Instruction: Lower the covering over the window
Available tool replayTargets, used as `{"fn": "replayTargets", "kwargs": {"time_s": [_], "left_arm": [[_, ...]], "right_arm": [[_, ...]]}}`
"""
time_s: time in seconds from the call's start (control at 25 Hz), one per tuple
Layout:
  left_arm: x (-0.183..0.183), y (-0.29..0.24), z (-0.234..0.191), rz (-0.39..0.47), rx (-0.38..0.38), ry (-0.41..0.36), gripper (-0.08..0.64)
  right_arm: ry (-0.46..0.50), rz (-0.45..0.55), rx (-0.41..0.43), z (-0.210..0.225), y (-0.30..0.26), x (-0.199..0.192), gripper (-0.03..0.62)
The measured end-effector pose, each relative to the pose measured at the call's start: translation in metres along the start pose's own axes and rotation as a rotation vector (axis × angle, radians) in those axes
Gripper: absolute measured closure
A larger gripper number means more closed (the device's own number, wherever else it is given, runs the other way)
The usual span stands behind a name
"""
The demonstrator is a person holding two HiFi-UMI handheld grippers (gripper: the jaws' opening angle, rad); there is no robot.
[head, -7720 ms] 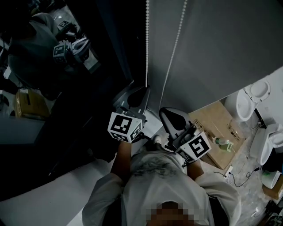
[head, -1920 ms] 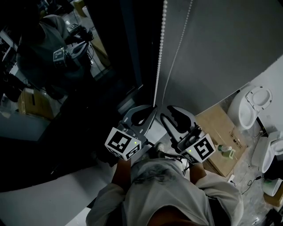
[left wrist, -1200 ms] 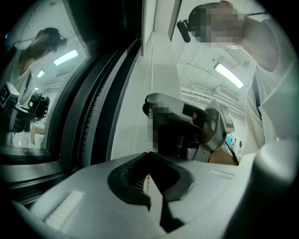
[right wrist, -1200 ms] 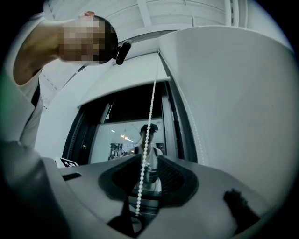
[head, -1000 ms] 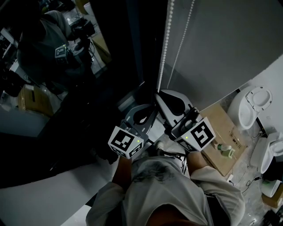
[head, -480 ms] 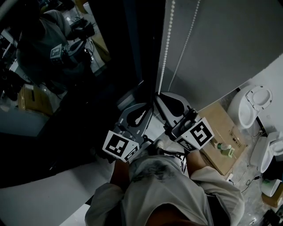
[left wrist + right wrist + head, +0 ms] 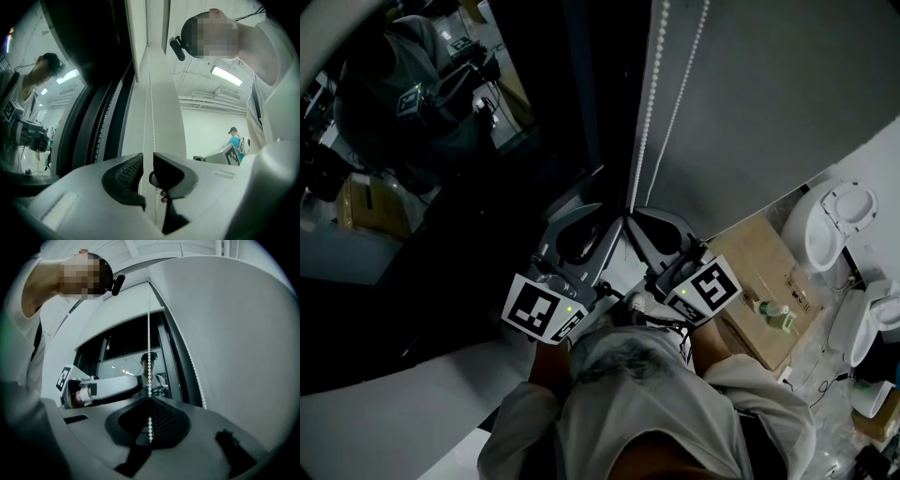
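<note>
A white bead chain (image 7: pixel 649 112) hangs in two strands beside the grey roller blind (image 7: pixel 778 94), which covers the right part of the dark window (image 7: pixel 459 216). My right gripper (image 7: pixel 639 218) is shut on one strand; in the right gripper view the chain (image 7: pixel 149 333) runs straight up out of the shut jaws (image 7: pixel 150 398), and the second strand (image 7: pixel 192 366) hangs free to the right. My left gripper (image 7: pixel 605 217) sits just left of it. Its jaws (image 7: pixel 147 161) have just been opening, and the chain (image 7: pixel 151 93) passes through the narrow gap without being pinched.
The window glass reflects the person and a gripper (image 7: pixel 417 94). On the floor to the right are a cardboard box (image 7: pixel 759 272), a green bottle (image 7: pixel 773 314) and white ceramic fixtures (image 7: pixel 839 211). A person in blue (image 7: pixel 233 138) stands far off.
The right gripper has come down with the chain in its jaws. The left gripper has risen beside it and its jaws have parted.
</note>
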State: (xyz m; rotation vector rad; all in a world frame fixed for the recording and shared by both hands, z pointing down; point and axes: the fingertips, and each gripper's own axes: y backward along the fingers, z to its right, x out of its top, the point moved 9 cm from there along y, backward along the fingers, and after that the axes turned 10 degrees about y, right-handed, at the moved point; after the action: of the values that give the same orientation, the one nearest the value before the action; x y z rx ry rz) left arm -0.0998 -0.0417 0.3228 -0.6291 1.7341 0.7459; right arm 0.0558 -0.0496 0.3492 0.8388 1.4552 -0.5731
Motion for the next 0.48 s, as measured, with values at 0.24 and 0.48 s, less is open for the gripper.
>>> {"fn": "replayTargets", "kwargs": {"time_s": [0.24,0.48], "left_arm": [[0.013,-0.013,0.002,0.015,-0.019,-0.032,0.471],[0.019,-0.026,0.007,0.017,-0.042,-0.056,0.465]], "right_arm": [[-0.036,-0.033,-0.003,-0.005,0.007,-0.017,0.575],[-0.052,-0.071,-0.022,-0.009,0.013,-0.028,0.575]]}}
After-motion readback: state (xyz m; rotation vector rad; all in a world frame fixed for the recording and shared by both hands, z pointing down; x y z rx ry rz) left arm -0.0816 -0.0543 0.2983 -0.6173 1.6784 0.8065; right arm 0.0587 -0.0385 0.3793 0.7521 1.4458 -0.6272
